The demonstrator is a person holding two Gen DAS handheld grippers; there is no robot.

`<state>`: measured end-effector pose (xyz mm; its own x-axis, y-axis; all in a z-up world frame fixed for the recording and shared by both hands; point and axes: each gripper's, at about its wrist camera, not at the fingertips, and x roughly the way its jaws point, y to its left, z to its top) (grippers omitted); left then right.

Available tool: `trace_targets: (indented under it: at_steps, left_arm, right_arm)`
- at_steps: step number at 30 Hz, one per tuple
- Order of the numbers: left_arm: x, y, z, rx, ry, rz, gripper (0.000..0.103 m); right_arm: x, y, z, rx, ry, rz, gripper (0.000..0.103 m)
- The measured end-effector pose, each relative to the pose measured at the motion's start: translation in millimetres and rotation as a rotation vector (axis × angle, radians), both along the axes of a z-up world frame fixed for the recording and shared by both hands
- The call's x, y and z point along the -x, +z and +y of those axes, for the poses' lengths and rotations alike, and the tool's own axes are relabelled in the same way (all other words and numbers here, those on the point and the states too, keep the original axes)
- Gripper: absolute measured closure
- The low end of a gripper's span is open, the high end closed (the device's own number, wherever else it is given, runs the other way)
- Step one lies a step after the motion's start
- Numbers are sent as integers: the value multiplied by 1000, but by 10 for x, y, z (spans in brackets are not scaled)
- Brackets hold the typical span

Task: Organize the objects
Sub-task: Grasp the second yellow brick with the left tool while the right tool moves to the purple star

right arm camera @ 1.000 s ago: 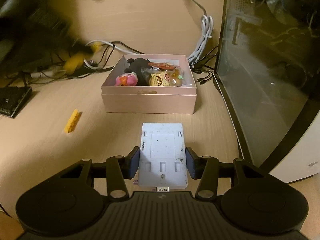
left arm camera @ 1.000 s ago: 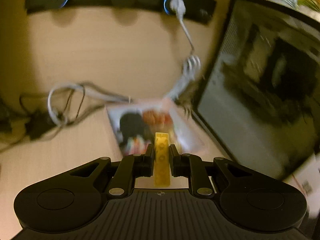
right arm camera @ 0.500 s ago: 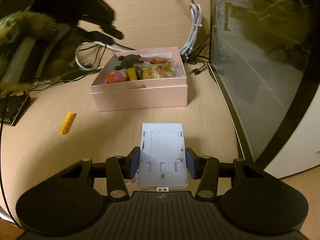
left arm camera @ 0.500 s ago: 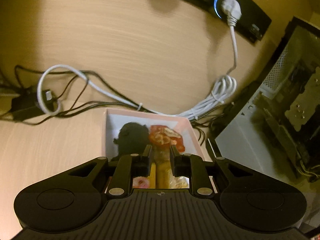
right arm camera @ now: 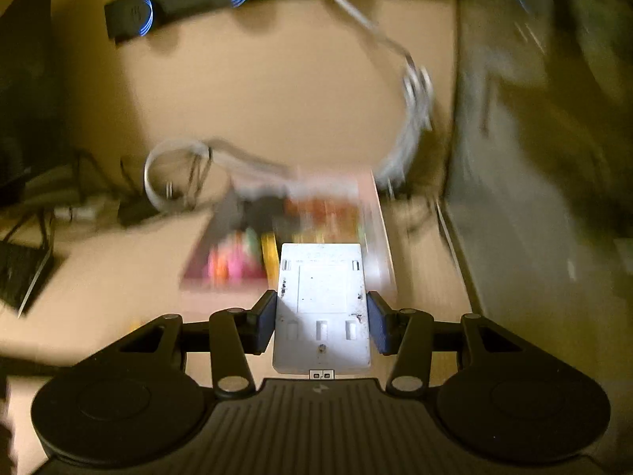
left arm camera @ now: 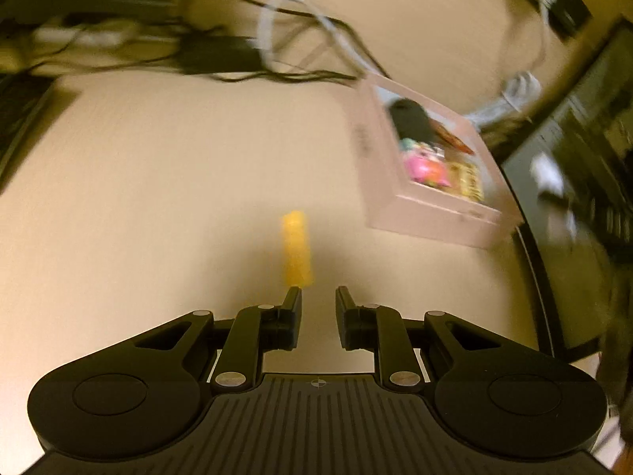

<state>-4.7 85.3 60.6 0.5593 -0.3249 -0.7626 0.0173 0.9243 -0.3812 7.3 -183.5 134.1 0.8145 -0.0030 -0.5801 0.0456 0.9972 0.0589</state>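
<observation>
My left gripper [left arm camera: 318, 297] is open and empty above the wooden desk. A yellow brick [left arm camera: 296, 247] lies on the desk just ahead of its left fingertip. The pink box [left arm camera: 431, 221] with toys and snacks inside sits to the right. My right gripper [right arm camera: 322, 308] is shut on a flat white plate [right arm camera: 322, 301] and holds it over the near edge of the pink box [right arm camera: 381, 233]. A yellow brick [right arm camera: 269, 257] lies inside the box. Both views are blurred by motion.
A dark computer case [left arm camera: 573, 198] stands right of the box. White and black cables [left arm camera: 277, 39] lie behind it. A black power strip [right arm camera: 190, 0] runs along the back wall. A dark device [right arm camera: 19, 273] sits at the left.
My left gripper let its yellow brick go into the box, opened, and swung left to the second yellow brick on the desk. My right gripper carried the white plate forward over the box.
</observation>
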Motion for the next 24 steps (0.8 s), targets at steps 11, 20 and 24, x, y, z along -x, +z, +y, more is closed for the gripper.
trace_targets:
  at_steps: [11,20,24]
  left_arm:
    - [180,-160,468,-4,123,54,83]
    - [6,-155,158,-33,29,22,83]
    - [-88,-180,-12,-61,20,11,83]
  right_arm:
    - [-749,-53,316,40,-11,39,8]
    - [183,-588,352,43,-14,192,0]
    - [672,-781,264,45,-5,271,0]
